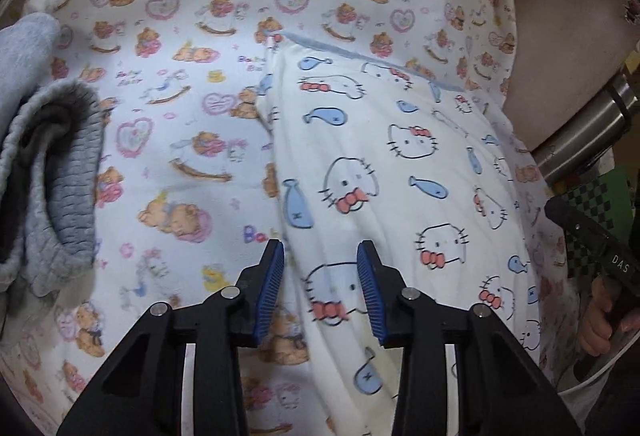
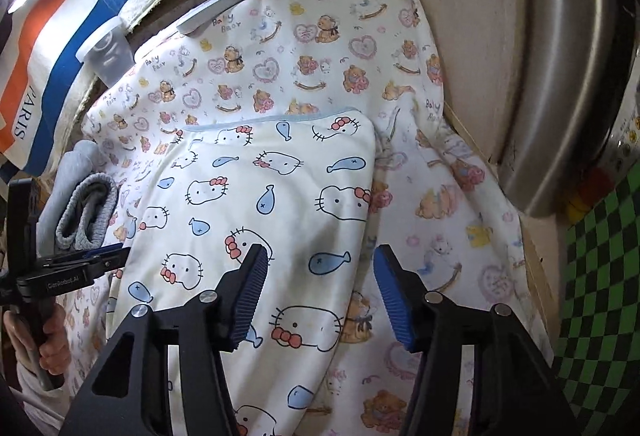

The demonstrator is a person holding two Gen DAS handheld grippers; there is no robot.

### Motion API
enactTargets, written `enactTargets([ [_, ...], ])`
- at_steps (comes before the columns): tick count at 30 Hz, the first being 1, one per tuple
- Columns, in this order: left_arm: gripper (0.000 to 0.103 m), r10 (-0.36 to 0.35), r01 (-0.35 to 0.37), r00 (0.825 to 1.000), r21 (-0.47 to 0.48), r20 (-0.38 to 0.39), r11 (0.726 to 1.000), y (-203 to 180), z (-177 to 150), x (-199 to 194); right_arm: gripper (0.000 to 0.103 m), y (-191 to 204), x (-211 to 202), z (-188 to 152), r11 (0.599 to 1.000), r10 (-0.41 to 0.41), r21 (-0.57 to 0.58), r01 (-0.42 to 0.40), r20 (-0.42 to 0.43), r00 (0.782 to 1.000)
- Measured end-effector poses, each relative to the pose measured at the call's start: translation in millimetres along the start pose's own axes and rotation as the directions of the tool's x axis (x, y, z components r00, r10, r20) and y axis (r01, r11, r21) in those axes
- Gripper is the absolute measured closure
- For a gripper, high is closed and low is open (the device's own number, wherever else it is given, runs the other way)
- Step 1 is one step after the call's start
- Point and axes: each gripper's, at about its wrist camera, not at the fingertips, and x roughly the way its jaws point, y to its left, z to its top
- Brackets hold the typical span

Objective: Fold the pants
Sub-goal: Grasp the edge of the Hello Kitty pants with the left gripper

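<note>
Pants (image 2: 260,204): lying flat on the bear-print sheet (image 2: 328,48), white with cat faces and blue fish.
Sheet writing: reading "Baby Bear".
Left gripper (image 1: 320,256): jaws standing apart over the pants' left edge, gripping nothing.
Right gripper (image 2: 320,264): jaws gaping over the pants' right edge, holding nothing.
Striped cloth (image 2: 36,68): showing "PARIS".
Grey garment (image 1: 52,176): sitting left of the pants.

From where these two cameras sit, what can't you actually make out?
- Lower end of the cat-print pants: cut off by the bottom edge and hidden behind the right tongs in the right wrist view, so the leg ends are unseen.
- Grey knit garment: cut by the left edge in the left wrist view; its type is unclear.
- Surface under the bear-print blanket: fully covered.
- Left tongs: open, with cloth between them; contact unclear.
</note>
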Motion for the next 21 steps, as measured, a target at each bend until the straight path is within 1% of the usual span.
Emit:
enactTargets([
  [2,0.069,-0.003,0.003,1.000,-0.012,0.008,1.000,0.5,-0.7,4.0,0.045,-3.1,-0.4,-2.4,1.000,0.022,0.012,-0.022,-0.007,1.000],
  [3,0.072,-0.002,0.002,1.000,-0.019,0.021,1.000,2.1,-1.4,4.6,0.045,-4.4,-0.3,-3.5,0.999,0.032,0.014,-0.032,-0.014,0.999],
  [6,0.089,0.000,0.001,0.999,-0.026,0.036,1.000,5.8,-5.4,8.8,0.046,-7.4,3.3,-7.7,0.999,0.048,0.019,-0.047,-0.045,0.998],
  [7,0.099,0.008,-0.007,0.999,-0.021,0.049,1.000,5.6,-6.9,8.1,0.046,-8.2,5.9,-9.1,0.998,0.053,0.023,-0.052,-0.059,0.997],
  [8,0.101,0.002,-0.002,0.999,-0.016,0.049,1.000,5.3,-8.0,8.4,0.049,-9.1,9.4,-10.7,0.998,0.059,0.028,-0.057,-0.074,0.996],
  [10,0.101,-0.018,0.021,0.997,-0.039,0.071,0.999,7.9,-9.7,5.6,0.051,-11.3,16.7,-13.3,0.996,0.078,0.043,-0.074,-0.098,0.992],
  [12,0.101,-0.016,0.020,0.996,-0.041,0.093,0.999,8.4,-9.3,-0.2,0.053,-13.8,23.6,-14.1,0.994,0.093,0.066,-0.086,-0.115,0.989],
  [14,0.101,-0.011,0.017,0.993,-0.049,0.114,0.999,9.2,-7.7,-9.2,0.054,-14.7,26.8,-14.3,0.993,0.096,0.073,-0.088,-0.117,0.989],
  [16,0.101,-0.020,0.027,0.991,-0.051,0.132,0.998,10.2,-5.3,-20.4,0.054,-16.2,28.6,-14.0,0.993,0.095,0.077,-0.086,-0.111,0.989],
  [19,0.101,-0.046,0.053,0.989,-0.048,0.140,0.997,12.0,-2.1,-32.1,0.054,-19.7,31.2,-14.4,0.990,0.109,0.096,-0.099,-0.111,0.988],
  [21,0.101,-0.057,0.062,0.991,-0.039,0.125,0.997,12.1,-0.6,-32.7,0.054,-21.3,32.9,-14.5,0.988,0.119,0.109,-0.107,-0.114,0.986],
])
